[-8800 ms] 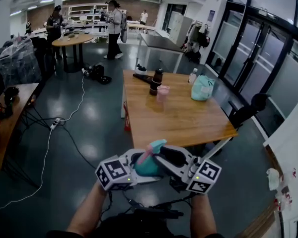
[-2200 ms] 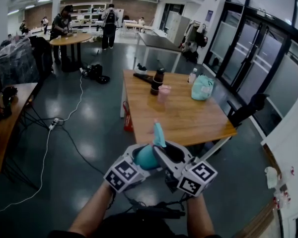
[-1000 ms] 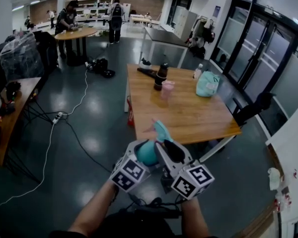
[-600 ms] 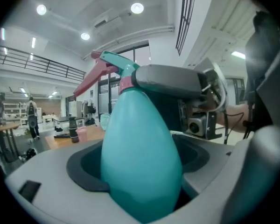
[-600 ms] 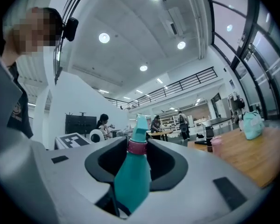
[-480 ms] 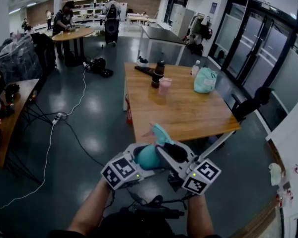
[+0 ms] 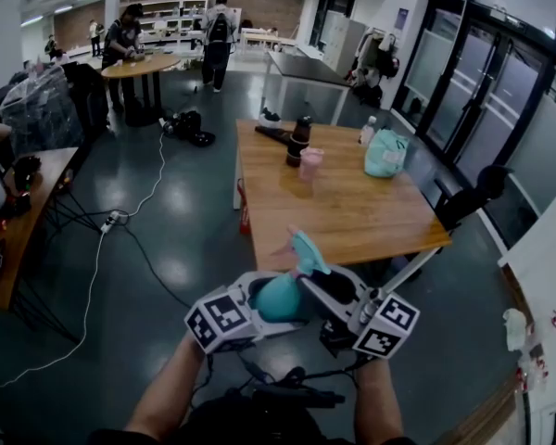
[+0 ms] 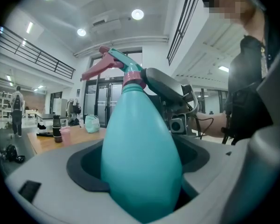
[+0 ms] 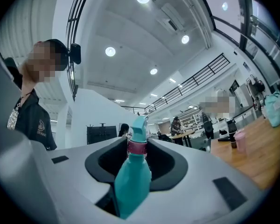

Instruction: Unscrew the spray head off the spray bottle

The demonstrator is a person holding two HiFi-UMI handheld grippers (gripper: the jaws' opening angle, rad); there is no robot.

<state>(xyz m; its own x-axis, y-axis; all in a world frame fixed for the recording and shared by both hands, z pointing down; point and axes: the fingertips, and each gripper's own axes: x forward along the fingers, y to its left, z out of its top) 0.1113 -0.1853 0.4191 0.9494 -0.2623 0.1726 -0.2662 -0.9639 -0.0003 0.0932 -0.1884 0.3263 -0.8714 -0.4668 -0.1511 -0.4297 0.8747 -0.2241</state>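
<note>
On the left, the person's left claw is pinching the fat belly of the teal spray bottle. In the left gripper view the bottle fills the gap between the two jaws, and both jaws sit tight on its sides. The bottle is up in the air in front of the person, low in the head view, above the dark floor. It leans, with its spray head pointing up and away. The pink trigger sticks out to the left in the left gripper view. A pink ring joins the spray head to the bottle's neck. On the right, the right claw comes in from the other side. Its jaws have just been closing, and the pink ring is between their tips, which seem to touch it on both sides. Farther off is a wooden worktop, well apart from the bottle, with a dark flask, a pink cup and a mint bag on it.
</note>
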